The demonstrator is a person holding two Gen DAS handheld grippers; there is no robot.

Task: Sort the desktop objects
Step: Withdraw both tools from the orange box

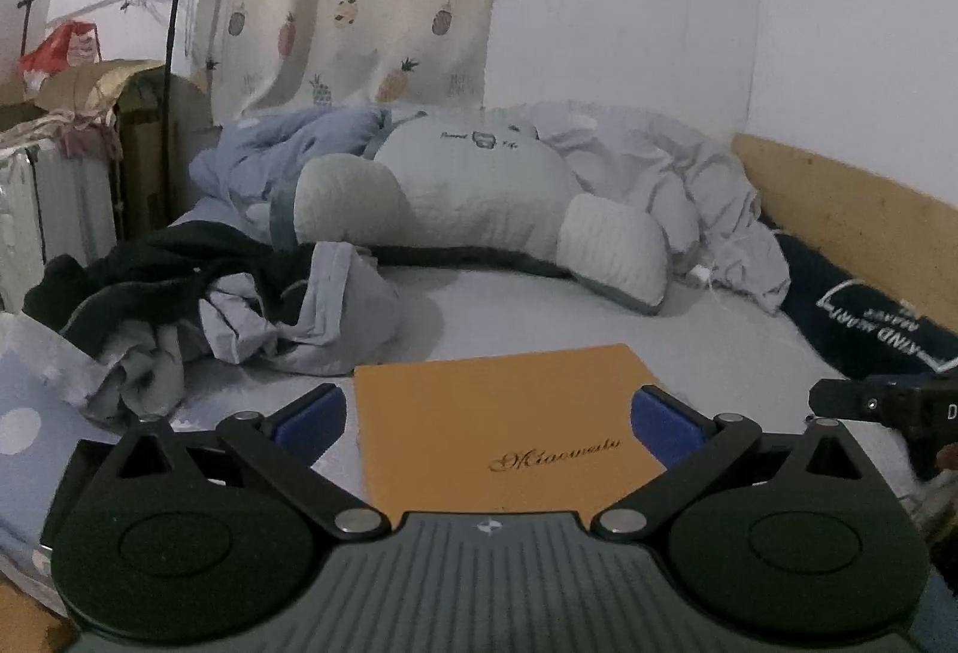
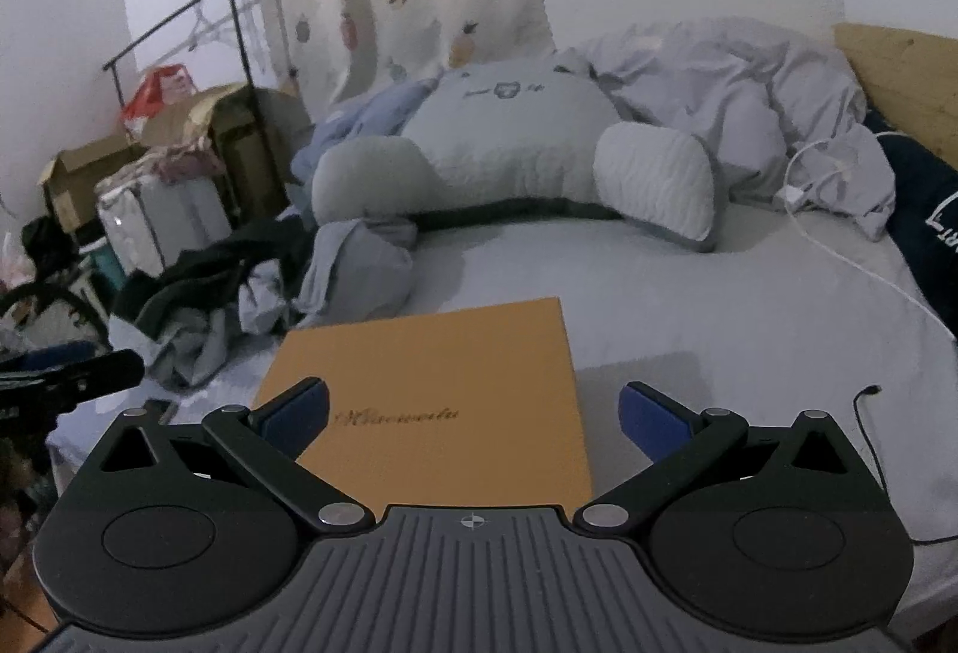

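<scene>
A flat orange box (image 1: pixel 509 419) with gold script lettering lies on the grey bed sheet, just ahead of both grippers; it also shows in the right wrist view (image 2: pixel 443 401). My left gripper (image 1: pixel 488 413) is open and empty, its blue pads (image 1: pixel 311 416) standing to either side of the box's near end. My right gripper (image 2: pixel 473 413) is open and empty, its left pad (image 2: pixel 299 410) over the box's near left part and its right pad on the sheet side. The tip of the right gripper shows at the right edge of the left wrist view (image 1: pixel 886 404).
A large pale reading pillow (image 2: pixel 515 156) and rumpled grey bedding (image 2: pixel 736 72) lie at the back. Dark and blue clothes (image 2: pixel 251 288) are heaped left. A white charging cable (image 2: pixel 838 240) and black cable (image 2: pixel 868 413) lie right. A wooden headboard (image 1: pixel 850 210) bounds the right side. Boxes (image 2: pixel 90 168) stand left.
</scene>
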